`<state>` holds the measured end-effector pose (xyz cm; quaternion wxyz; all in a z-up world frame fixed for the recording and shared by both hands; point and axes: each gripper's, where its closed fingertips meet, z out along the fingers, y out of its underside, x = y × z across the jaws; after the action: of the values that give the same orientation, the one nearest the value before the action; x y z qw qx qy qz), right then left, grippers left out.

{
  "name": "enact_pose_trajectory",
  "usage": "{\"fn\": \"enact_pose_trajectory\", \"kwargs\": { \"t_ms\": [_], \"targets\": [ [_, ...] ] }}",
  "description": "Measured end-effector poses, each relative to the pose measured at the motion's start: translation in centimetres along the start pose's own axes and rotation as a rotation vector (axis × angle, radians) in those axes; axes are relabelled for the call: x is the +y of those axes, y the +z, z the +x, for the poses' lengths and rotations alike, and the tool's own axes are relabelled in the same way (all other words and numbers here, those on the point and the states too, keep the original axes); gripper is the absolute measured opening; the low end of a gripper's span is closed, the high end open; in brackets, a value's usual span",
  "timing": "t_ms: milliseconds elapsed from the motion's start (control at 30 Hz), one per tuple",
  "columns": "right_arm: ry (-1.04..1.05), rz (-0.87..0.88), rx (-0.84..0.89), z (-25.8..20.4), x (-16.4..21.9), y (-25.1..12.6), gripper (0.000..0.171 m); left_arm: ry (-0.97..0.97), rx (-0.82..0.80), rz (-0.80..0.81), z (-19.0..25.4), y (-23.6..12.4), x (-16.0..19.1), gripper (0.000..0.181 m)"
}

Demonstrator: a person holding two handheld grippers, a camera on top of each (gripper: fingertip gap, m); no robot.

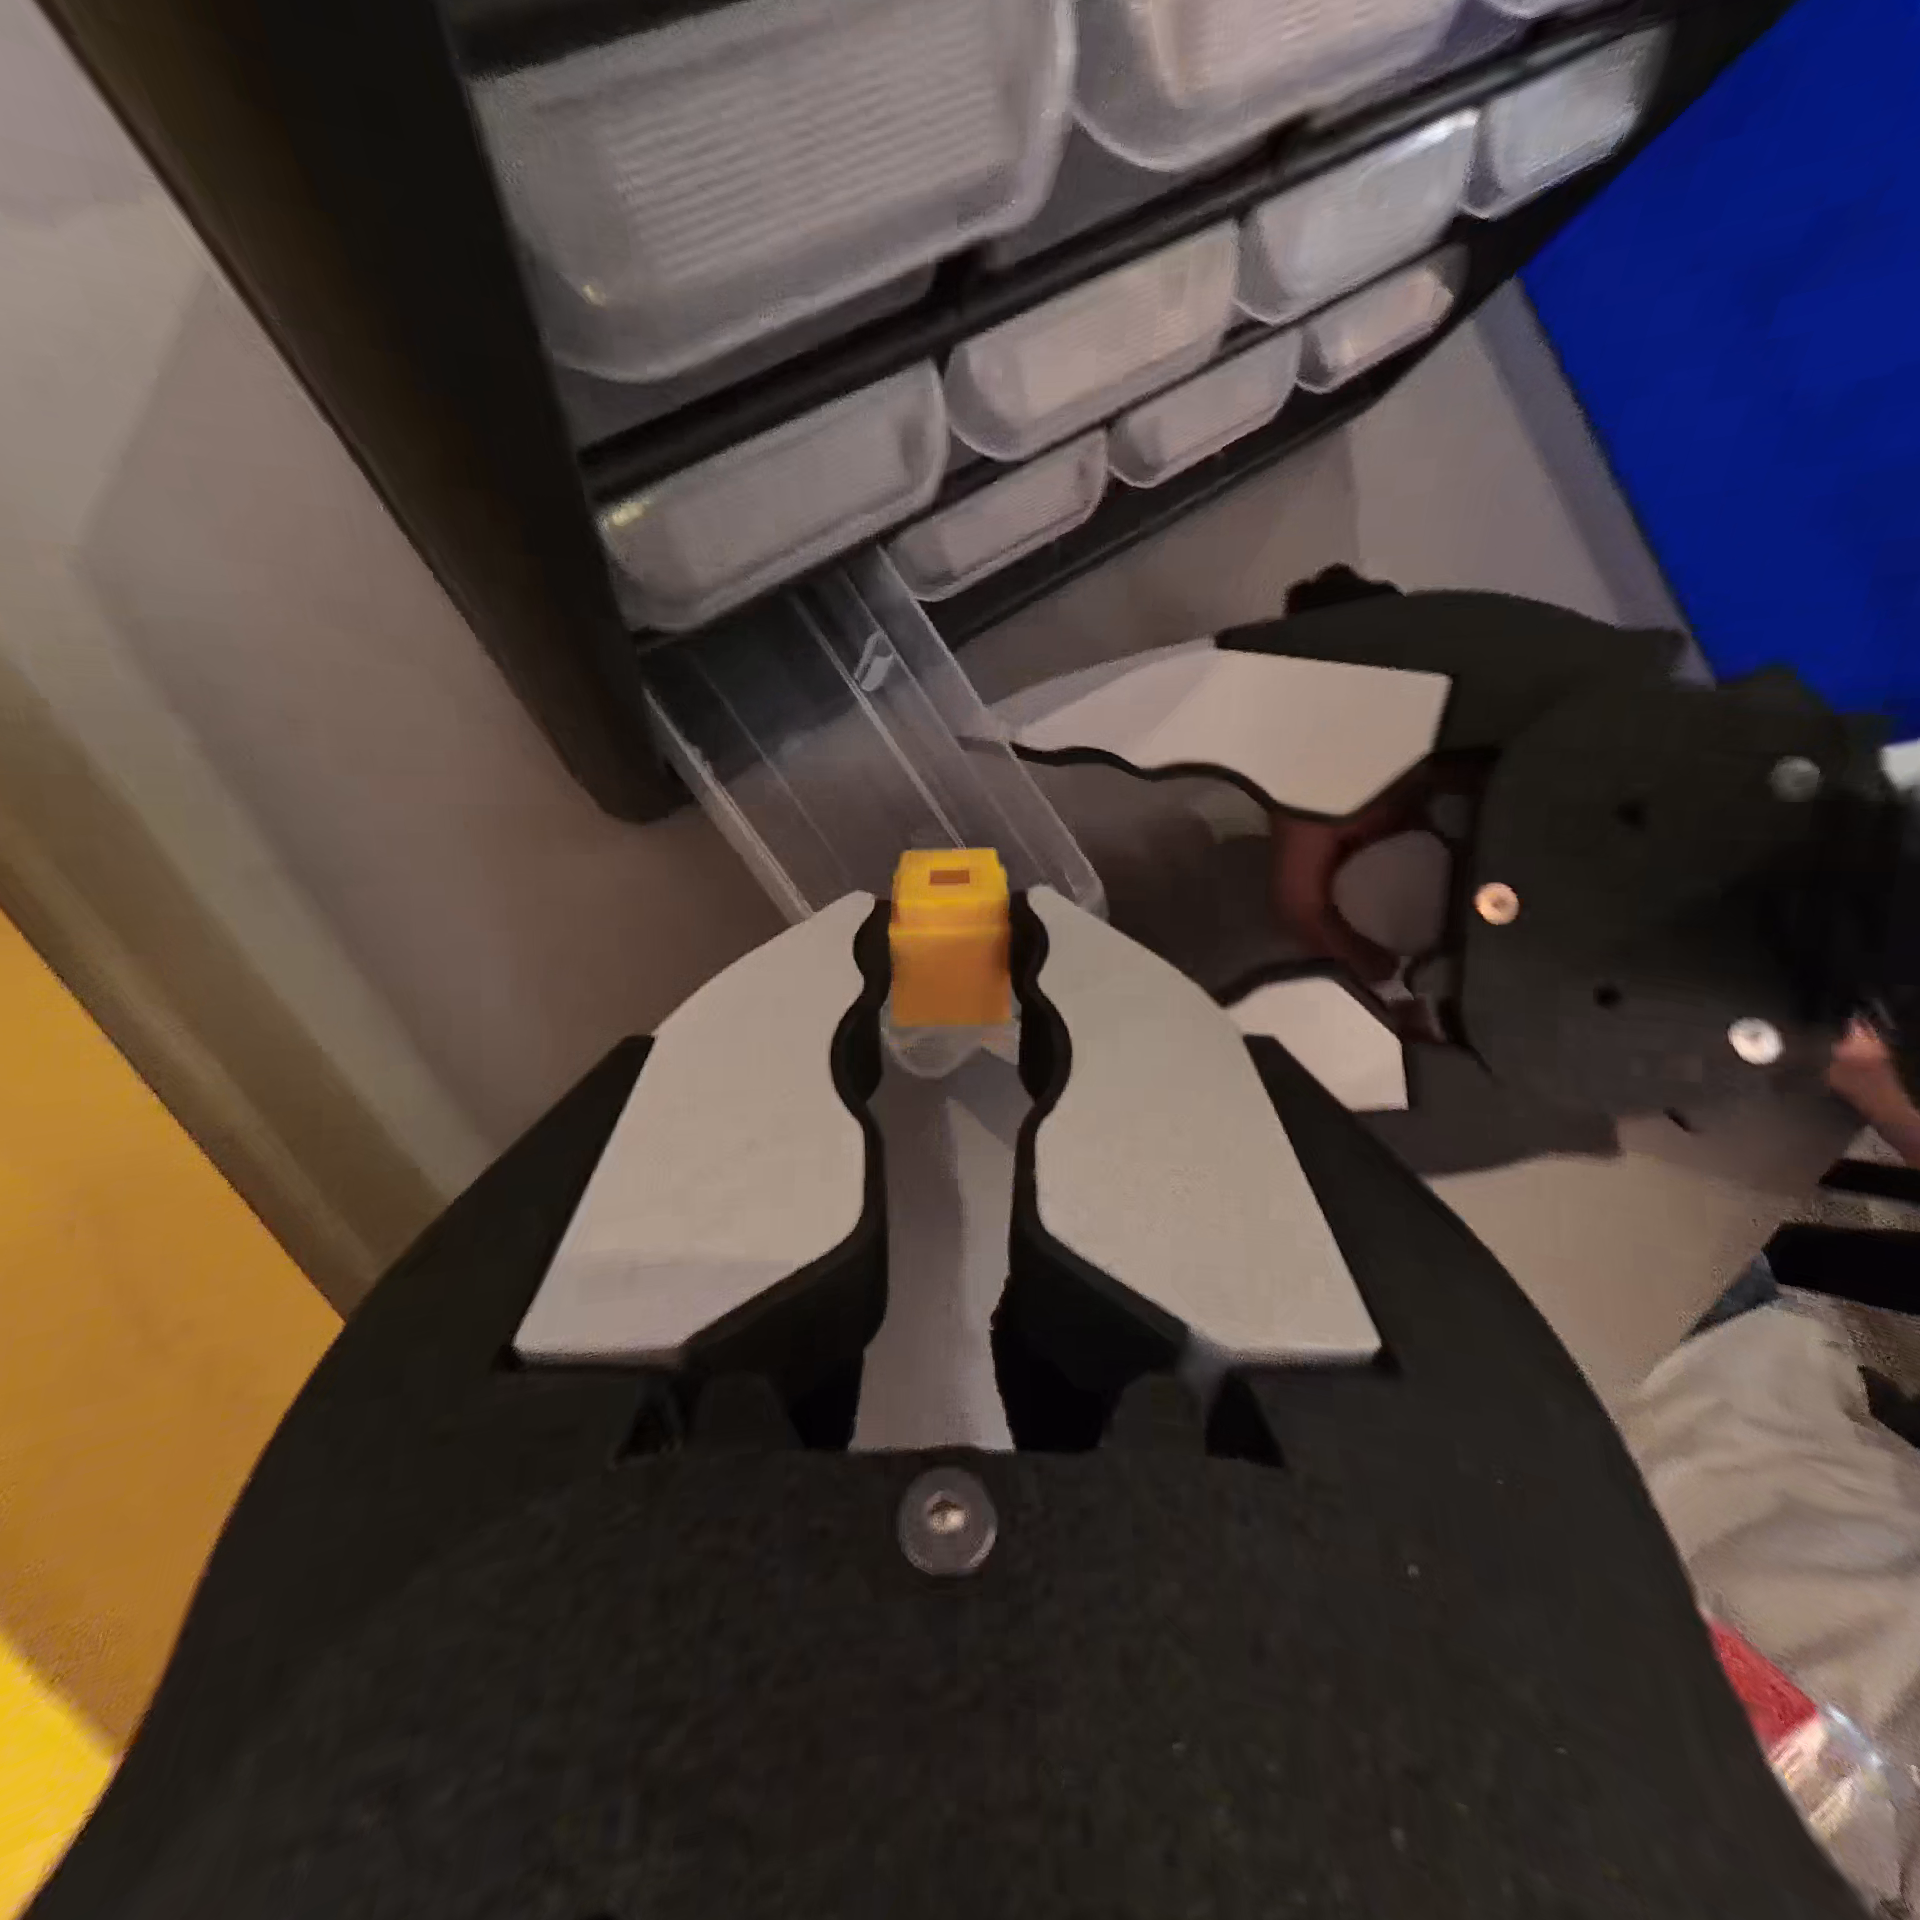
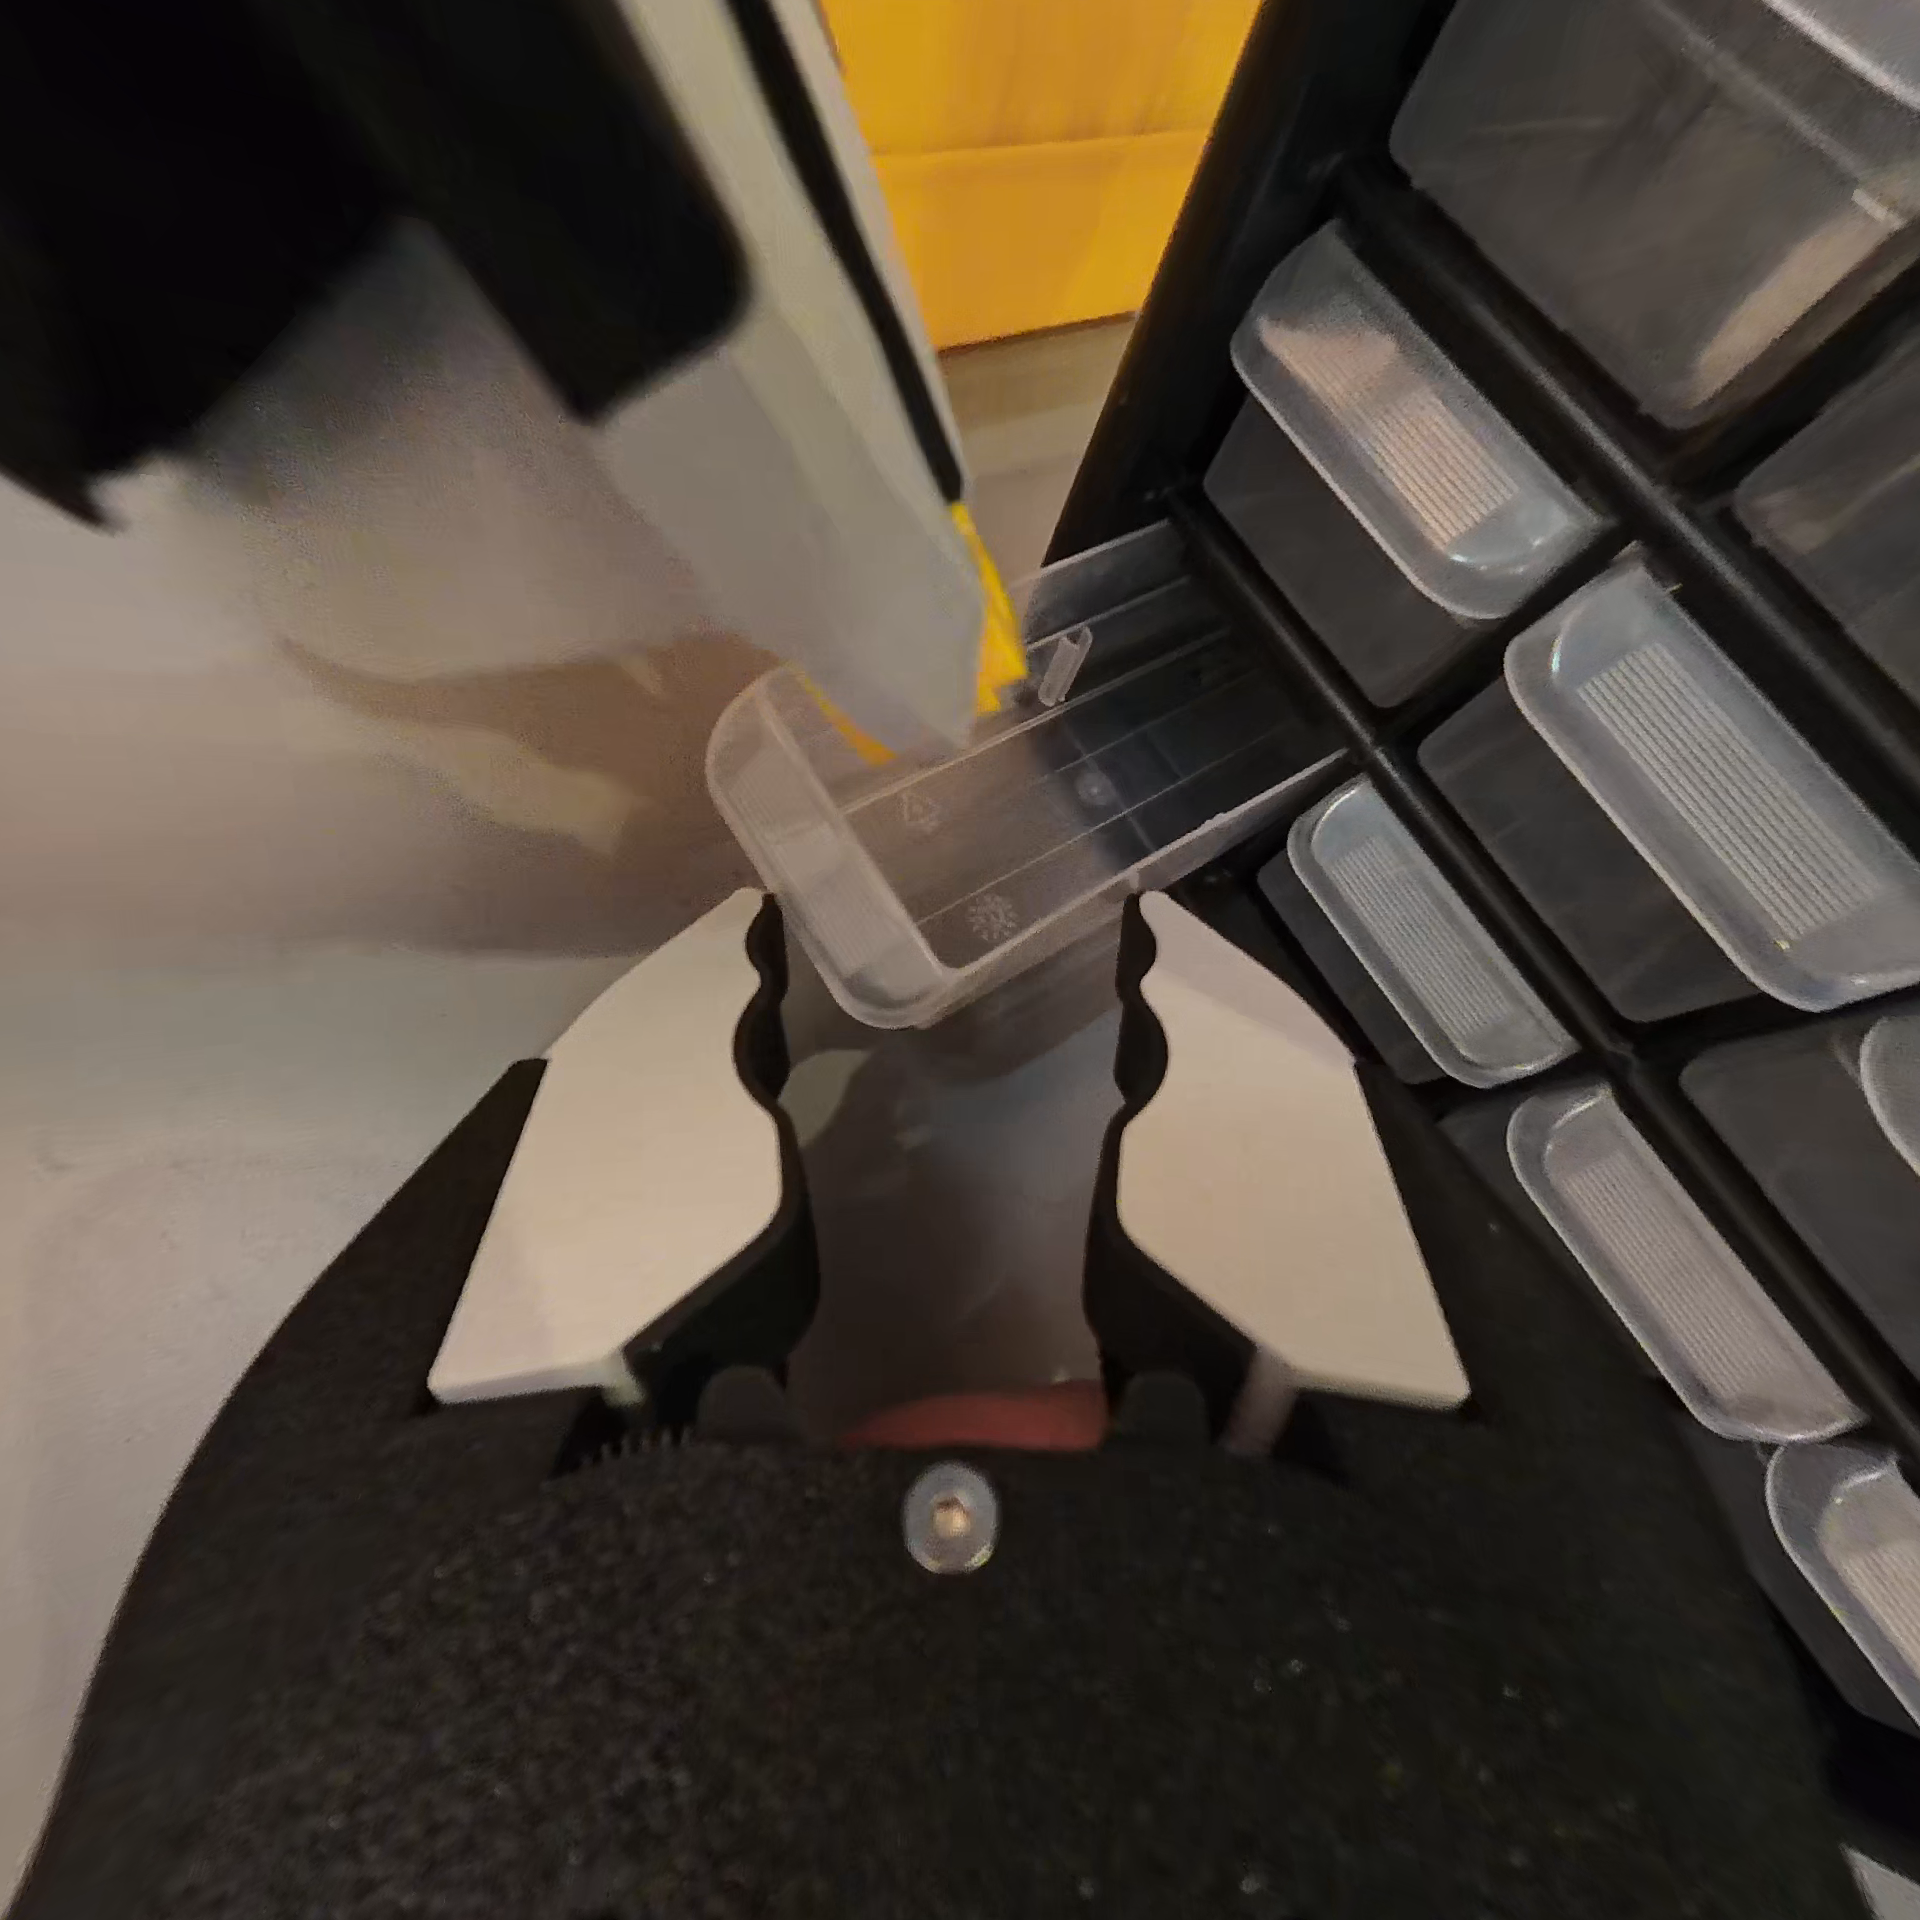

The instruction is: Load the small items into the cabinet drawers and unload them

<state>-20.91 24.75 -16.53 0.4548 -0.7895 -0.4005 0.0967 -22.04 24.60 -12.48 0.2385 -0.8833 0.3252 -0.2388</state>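
**Yellow block held over the pulled-out drawer**

While the yellow block [image 1: 950, 948] is pinched between the nearly closed fingertips of the left gripper [image 1: 950, 940], it is held just above the front end of the clear drawer [image 2: 966, 831], which is pulled out of the black cabinet [image 2: 1195, 364]. Farther right, the right gripper [image 2: 943, 914] is seen spread wide and empty, close to the drawer's front. Closed drawers [image 2: 1704, 790] are seen on the far right.
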Motion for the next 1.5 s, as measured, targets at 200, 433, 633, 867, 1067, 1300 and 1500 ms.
{"fn": "enact_pose_trajectory", "kwargs": {
  "t_ms": [200, 433, 633, 867, 1067, 1300, 1500],
  "targets": [
    [0.001, -0.002, -0.007, 0.0, 0.0, 0.2, 0.059, -0.047, -0.076, -0.066, -1.0, 1.9, -0.8, 0.022],
    [0.013, -0.01, -0.011, 0.1, 0.1, 0.3, 0.056, -0.117, -0.166, -0.051, -1.3, 1.7, -0.9, 0.022],
    [-0.001, -0.005, -0.007, -0.1, 0.0, 0.1, 0.054, -0.151, -0.186, -0.035, -0.8, 2.6, 0.3, 0.022],
    [-0.009, -0.015, -0.045, -1.5, 0.0, -0.9, 0.056, -0.165, -0.165, -0.036, 0.1, 2.4, 1.9, 0.022],
    [-0.027, -0.017, -0.025, -1.5, 0.2, -1.3, 0.057, -0.182, -0.158, -0.051, 0.0, 2.4, 1.7, 0.022],
    [0.028, -0.039, -0.046, -1.9, 0.4, -0.1, 0.06, -0.232, -0.196, -0.138, -0.3, 2.6, 1.7, 0.022],
    [0.032, -0.037, -0.053, -1.8, 0.4, -0.1, 0.059, -0.265, -0.193, -0.133, -0.2, 2.6, 1.7, 0.022]
  ]
}}
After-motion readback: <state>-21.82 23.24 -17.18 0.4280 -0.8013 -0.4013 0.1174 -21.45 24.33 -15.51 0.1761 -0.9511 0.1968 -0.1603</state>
